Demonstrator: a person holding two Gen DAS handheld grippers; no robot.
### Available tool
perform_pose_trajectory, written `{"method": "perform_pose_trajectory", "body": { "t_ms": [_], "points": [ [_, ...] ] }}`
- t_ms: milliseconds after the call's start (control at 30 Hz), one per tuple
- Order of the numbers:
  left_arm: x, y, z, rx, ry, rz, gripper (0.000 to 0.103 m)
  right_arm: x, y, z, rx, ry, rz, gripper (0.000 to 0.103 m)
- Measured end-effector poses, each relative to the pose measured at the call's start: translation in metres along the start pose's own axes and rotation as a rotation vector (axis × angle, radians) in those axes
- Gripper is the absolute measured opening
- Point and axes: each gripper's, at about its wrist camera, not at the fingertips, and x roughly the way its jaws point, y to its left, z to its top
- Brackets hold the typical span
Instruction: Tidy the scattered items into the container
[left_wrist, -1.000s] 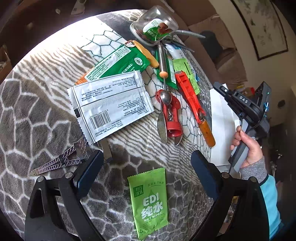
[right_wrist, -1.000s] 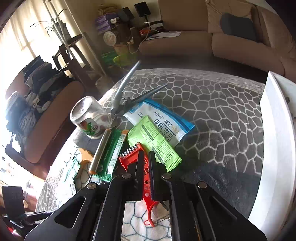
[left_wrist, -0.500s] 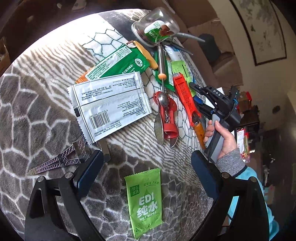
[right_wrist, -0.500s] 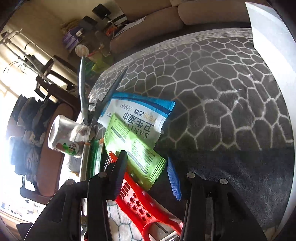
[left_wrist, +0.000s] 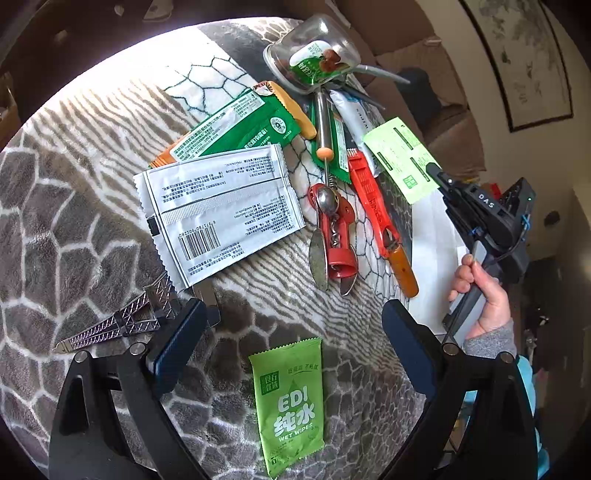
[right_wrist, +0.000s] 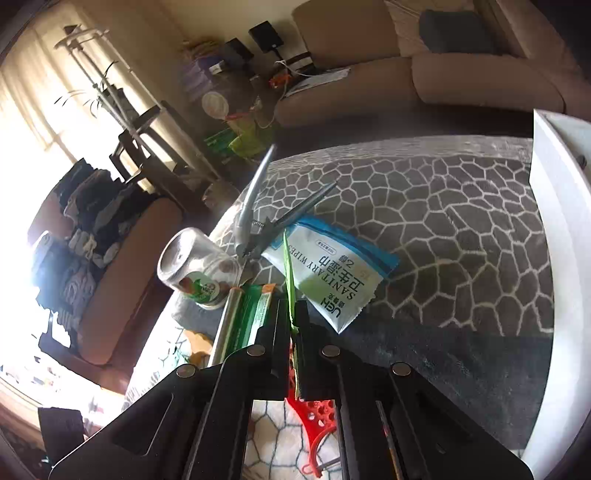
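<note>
The light-green sachet (left_wrist: 402, 162), lying among the clutter half a second ago, has been pinched by the closed right gripper (right_wrist: 294, 325) and lifted near the white container (right_wrist: 554, 206), while the left gripper (left_wrist: 291, 343) hovers wide open, empty.

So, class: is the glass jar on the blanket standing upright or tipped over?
Tipped over. The glass jar lies on its side on the blanket, its round end facing the right wrist camera, beside the pliers.
</note>
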Motion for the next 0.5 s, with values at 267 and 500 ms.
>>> {"method": "perform_pose_trajectory", "body": {
  "t_ms": [267,500],
  "points": [
    [-0.014,0.005,-0.002,-0.023,-0.027,-0.014,0.095,-0.061,0.116,-0.137,-0.614,0.099,-0.19,0.002],
    [-0.037,0.001,-0.016,0.022,-0.028,0.032,0.095,-0.067,0.179,-0.255,-0.844,0.14,-0.227,0.002]
  ]
}}
